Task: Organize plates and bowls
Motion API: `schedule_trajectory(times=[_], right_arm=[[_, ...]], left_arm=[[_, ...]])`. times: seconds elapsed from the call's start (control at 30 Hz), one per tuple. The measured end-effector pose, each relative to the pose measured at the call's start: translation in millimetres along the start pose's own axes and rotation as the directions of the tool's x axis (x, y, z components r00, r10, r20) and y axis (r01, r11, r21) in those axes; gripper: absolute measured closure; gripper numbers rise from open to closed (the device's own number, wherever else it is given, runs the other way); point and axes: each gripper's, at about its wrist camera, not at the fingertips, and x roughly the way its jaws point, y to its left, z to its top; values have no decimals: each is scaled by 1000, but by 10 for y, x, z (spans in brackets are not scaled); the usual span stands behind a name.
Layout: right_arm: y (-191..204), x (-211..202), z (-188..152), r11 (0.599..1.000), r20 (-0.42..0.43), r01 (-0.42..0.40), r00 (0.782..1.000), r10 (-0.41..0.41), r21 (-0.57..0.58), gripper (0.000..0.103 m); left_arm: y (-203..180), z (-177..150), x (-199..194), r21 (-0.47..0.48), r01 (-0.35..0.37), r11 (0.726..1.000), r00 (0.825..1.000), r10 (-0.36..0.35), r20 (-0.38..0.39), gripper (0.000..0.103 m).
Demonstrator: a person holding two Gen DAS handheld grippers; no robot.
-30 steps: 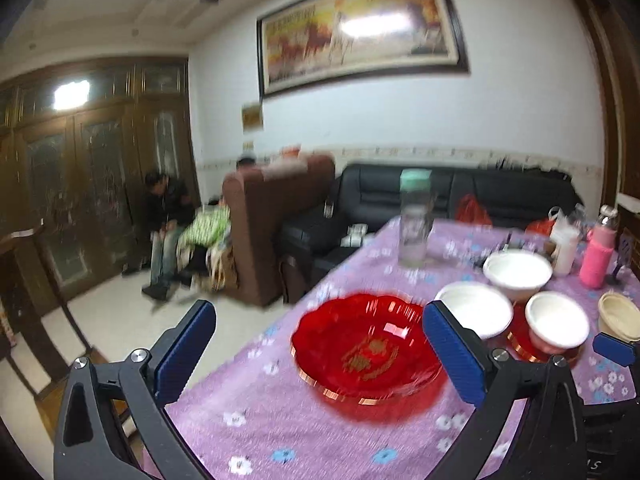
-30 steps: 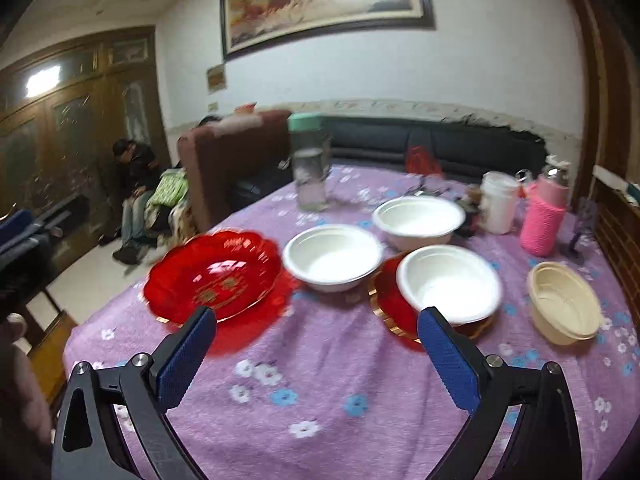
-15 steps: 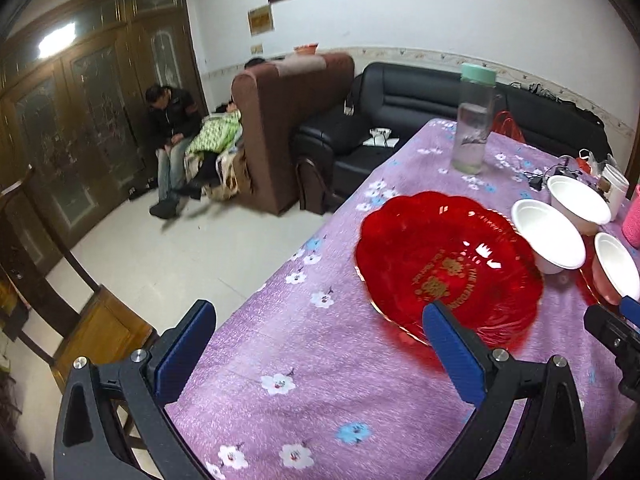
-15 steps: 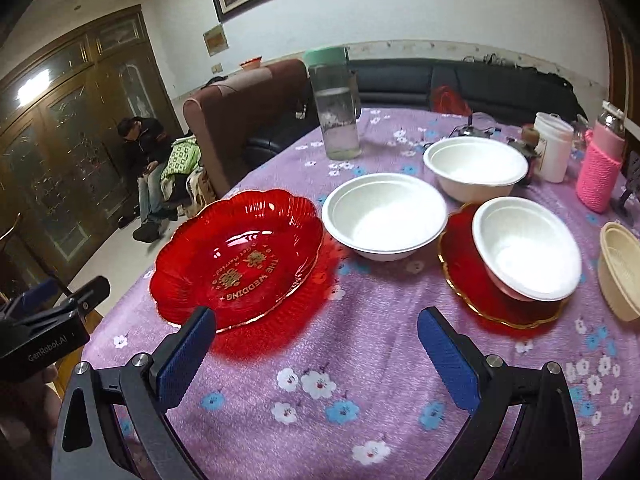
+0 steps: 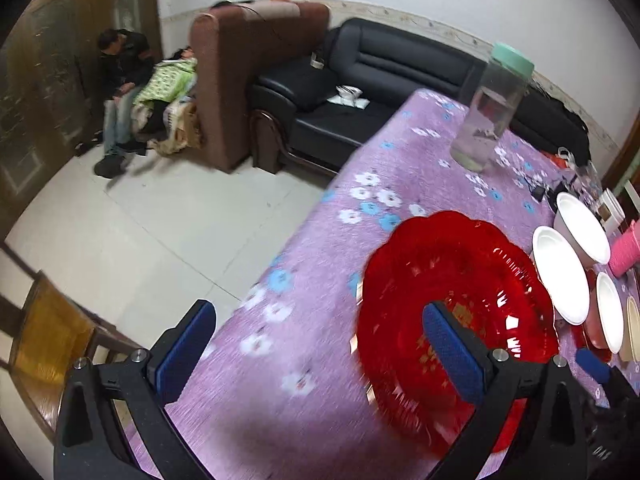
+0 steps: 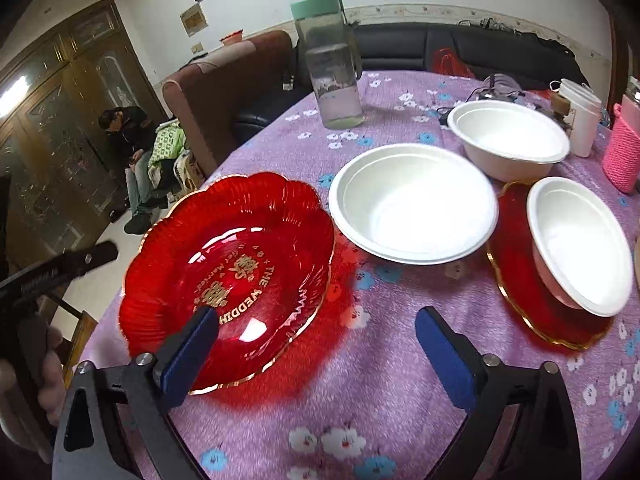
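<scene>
A large red scalloped plate with gold lettering lies on the purple flowered tablecloth. Right of it stands an empty white bowl, with another white bowl behind. A third white bowl rests tilted on a smaller red plate. My right gripper is open at the big plate's near rim, its left finger over the plate. In the left wrist view my left gripper is open, low over the cloth; its right finger overlaps the red plate. Neither holds anything.
A clear bottle with a green lid stands at the back. A pink-sleeved bottle and a white cup sit at the right. The table's left edge drops to tiled floor beside a wooden chair. A person sits far left.
Both grippers have come down and closer to the table, tilting towards it. The left one has closed in on the big red plate's left side; the right one on its near rim.
</scene>
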Motion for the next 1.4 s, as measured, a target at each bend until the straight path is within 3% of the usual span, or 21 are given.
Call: schedule_trajectory(times=[0.1,0.17,0.27,0.3,0.37,0.4,0.43,0.6,1.1,1.4], right_arm=[[-13,121,37,1000,-22,4,1000,-4,19,8],[-34,202,69,999,-39,-2,999,3,34,13],[-63,345,100,998,-73,-16,997,20,62,21],[-68,389,108,997,-83,-21,996,26,69,27],[-75,480,113,996,-110,-45,992,53,79,45],[-77,518,108,995,-122,-58,990,68,86,60],[-80,547,107,993,-128,-72,988,83,93,70],[-63,530,111,995,-111,-63,991,71,77,86],[94,104,-47,995,-39,-96,995,96,-14,86],[-20,-113,-401,997,-36,-60,998,59,-50,86]], left_arm=[[-135,79,191,40,12,999,1000,-11,-27,1],[-208,122,333,65,-1,998,999,4,-48,11],[-267,157,542,84,5,996,994,5,-112,41],[-288,155,606,88,7,996,991,4,-133,55],[-332,144,635,105,9,994,992,5,-126,61],[-359,134,632,115,13,993,992,2,-123,72],[-396,120,636,123,26,992,992,-10,-127,74],[-395,80,571,123,10,992,994,3,-106,77],[-226,-156,-119,57,26,998,1000,-26,2,79],[-357,-554,-192,42,52,998,999,-51,-17,79]])
